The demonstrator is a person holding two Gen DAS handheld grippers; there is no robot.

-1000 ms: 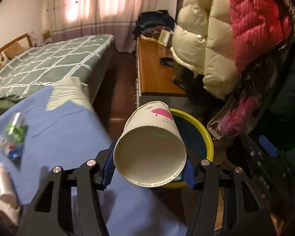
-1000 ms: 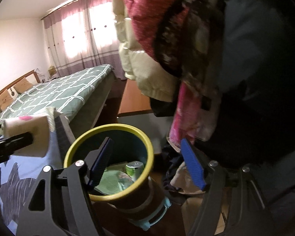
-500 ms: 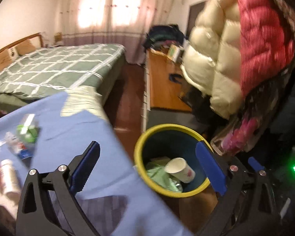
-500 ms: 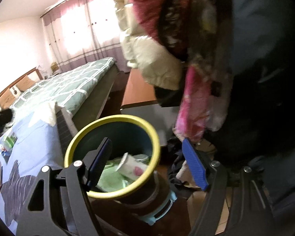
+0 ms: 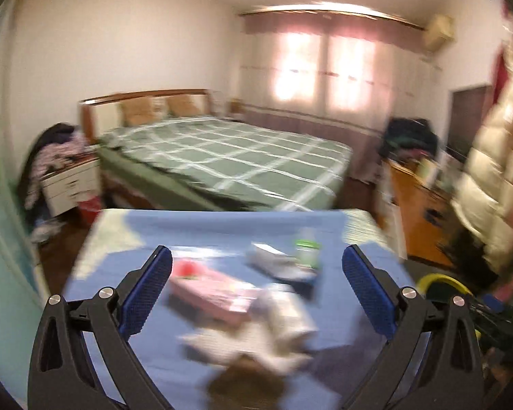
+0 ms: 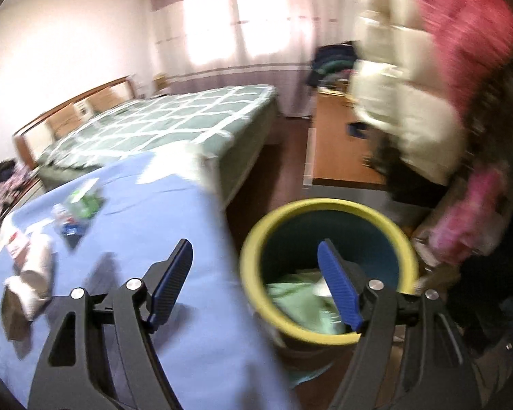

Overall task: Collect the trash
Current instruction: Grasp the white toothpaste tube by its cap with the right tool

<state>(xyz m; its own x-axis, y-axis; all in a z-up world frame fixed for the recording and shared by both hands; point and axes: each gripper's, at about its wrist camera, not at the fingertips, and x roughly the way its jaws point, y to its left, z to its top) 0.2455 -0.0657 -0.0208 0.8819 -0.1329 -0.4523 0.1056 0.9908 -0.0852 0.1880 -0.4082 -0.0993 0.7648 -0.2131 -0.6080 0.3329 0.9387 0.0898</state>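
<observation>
My left gripper [image 5: 256, 290] is open and empty above a table with a blue cloth [image 5: 147, 358]. Blurred trash lies on the cloth: a pink flat box [image 5: 208, 290], a green-labelled wrapper [image 5: 307, 253], a crumpled white heap [image 5: 277, 321]. My right gripper [image 6: 256, 283] is open and empty, over the gap between the table edge [image 6: 201, 225] and the yellow-rimmed bin [image 6: 328, 212]. The bin holds green and white trash [image 6: 297, 300]. Its rim also shows at the right of the left wrist view [image 5: 441, 280].
A bed with a green checked cover [image 5: 229, 160] stands behind the table. A wooden cabinet [image 6: 338, 150] and hanging puffy jackets [image 6: 407, 130] are to the right, close to the bin. A white nightstand [image 5: 68, 184] stands far left.
My left gripper let the paper cup drop into the bin, opened, and swung left to the table. My right gripper turned left, bringing the table into view.
</observation>
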